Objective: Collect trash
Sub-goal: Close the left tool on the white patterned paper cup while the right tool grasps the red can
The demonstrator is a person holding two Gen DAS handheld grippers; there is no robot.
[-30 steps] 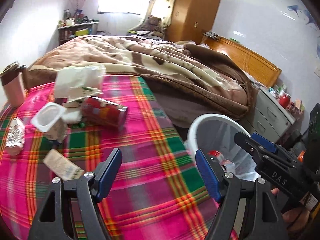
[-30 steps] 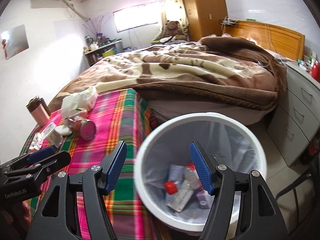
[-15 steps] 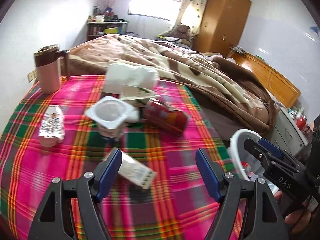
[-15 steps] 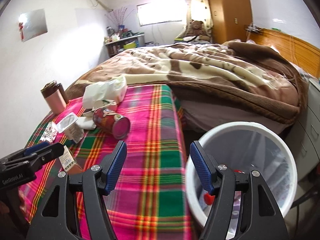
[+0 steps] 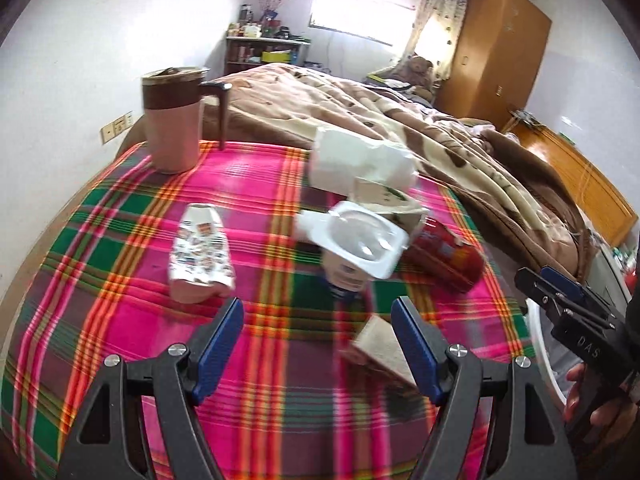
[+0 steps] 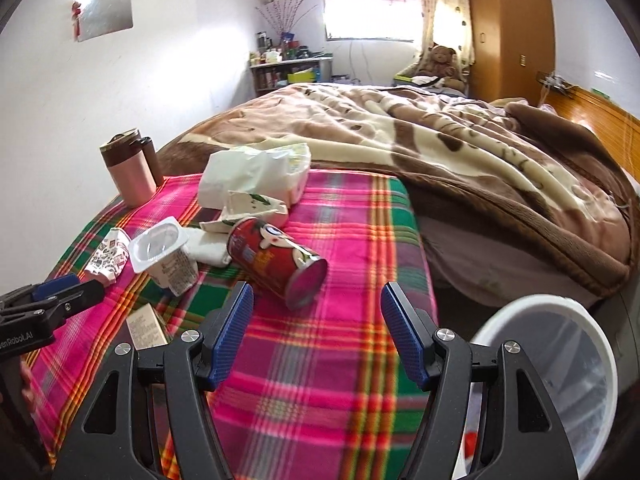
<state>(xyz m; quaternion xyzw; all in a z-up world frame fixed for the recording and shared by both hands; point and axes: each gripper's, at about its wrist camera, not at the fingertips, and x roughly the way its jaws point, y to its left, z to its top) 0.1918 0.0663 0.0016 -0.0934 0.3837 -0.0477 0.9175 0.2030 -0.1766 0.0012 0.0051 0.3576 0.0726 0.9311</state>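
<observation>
Trash lies on the plaid blanket (image 5: 256, 240): a red can (image 6: 276, 264) on its side, a white yogurt cup (image 5: 356, 248), a crumpled patterned paper cup (image 5: 200, 256), a small carton (image 5: 380, 352) and white wrappers (image 6: 256, 176). My left gripper (image 5: 318, 342) is open with nothing between its fingers; the small carton lies just inside its right finger. My right gripper (image 6: 316, 334) is open and empty, just short of the red can. The white bin (image 6: 560, 364) stands at the lower right beside the bed.
A pink and brown mug (image 5: 172, 120) stands at the blanket's far left corner. A brown and cream quilt (image 6: 440, 148) covers the bed beyond. A wooden wardrobe (image 6: 508, 28), a headboard (image 6: 600, 112) and a cluttered shelf (image 6: 288, 68) line the walls.
Both grippers swung left, away from the bin and over the plaid blanket. The trash pile came closer and more central in both views. Both grippers stayed open and empty.
</observation>
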